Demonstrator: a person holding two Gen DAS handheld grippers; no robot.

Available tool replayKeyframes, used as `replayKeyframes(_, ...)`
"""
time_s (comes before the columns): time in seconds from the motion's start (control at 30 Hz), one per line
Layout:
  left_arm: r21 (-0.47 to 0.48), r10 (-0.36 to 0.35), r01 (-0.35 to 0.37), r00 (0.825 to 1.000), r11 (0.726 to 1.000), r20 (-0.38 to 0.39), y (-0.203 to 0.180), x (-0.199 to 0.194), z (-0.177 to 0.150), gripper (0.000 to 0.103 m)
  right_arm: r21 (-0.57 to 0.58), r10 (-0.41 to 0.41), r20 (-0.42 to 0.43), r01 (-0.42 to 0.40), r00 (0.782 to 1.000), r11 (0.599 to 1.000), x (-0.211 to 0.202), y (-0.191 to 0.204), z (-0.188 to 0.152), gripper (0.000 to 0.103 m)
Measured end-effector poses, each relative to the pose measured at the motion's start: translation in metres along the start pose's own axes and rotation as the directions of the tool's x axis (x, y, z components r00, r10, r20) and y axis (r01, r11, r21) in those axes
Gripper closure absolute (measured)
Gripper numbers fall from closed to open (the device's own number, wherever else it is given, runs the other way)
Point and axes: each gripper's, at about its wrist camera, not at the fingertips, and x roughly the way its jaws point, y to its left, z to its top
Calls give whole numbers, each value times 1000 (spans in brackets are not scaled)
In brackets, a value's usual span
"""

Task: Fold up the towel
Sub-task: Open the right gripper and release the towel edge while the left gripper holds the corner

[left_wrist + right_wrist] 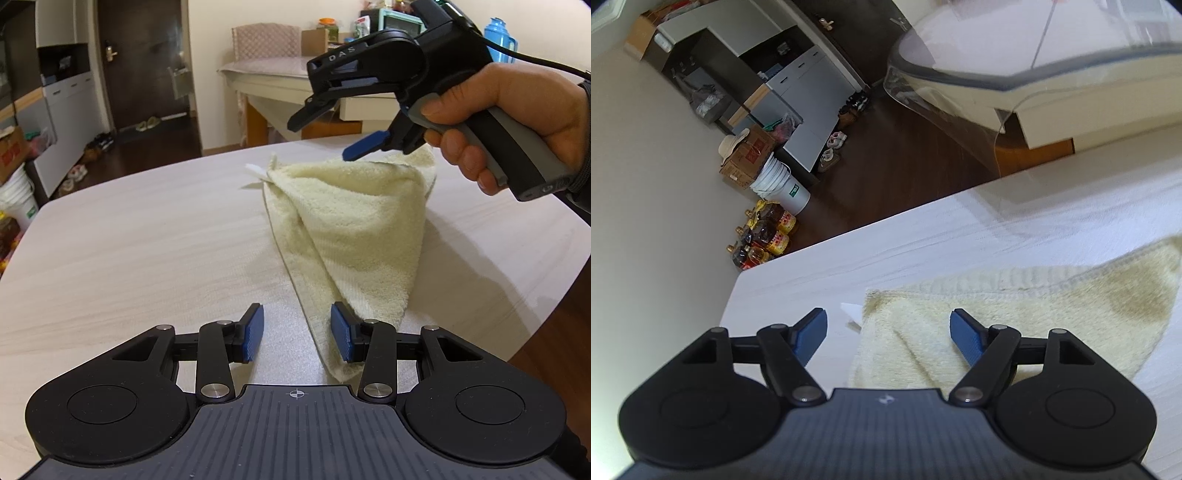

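A cream towel lies on the pale wood-grain table, folded over into a rough triangle whose narrow tip points toward the left wrist camera. My left gripper stands open low over that tip; the towel's edge runs beside its right pad, and nothing is pinched. A hand holds my right gripper open in the air just above the towel's far edge. In the right wrist view, my right gripper spreads wide over a corner of the towel with its white tag, and the pads are off the cloth.
The table's far edge drops to dark floor. Beyond it stand a white bucket, cardboard boxes and oil bottles. A second table with a padded chair stands behind. The table's right edge is close.
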Motion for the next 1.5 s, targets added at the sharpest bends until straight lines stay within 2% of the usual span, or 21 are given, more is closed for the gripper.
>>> replayKeyframes(0.47, -3, 4, -4, 1000, 1000, -15, 2, 0, 1, 58, -189, -41, 31, 46, 999, 981, -15, 3, -2, 23)
replayKeyframes(0.93, -2, 17, -17, 1000, 1000, -24, 2, 0, 3, 57, -162, 4, 34, 1, 999, 987, -19, -4, -4, 23)
replayKeyframes(1.5, -59, 47, -50, 998, 997, -44, -1, 5, 9, 55, -177, 20, 36, -13, 999, 984, -20, -5, -5, 21)
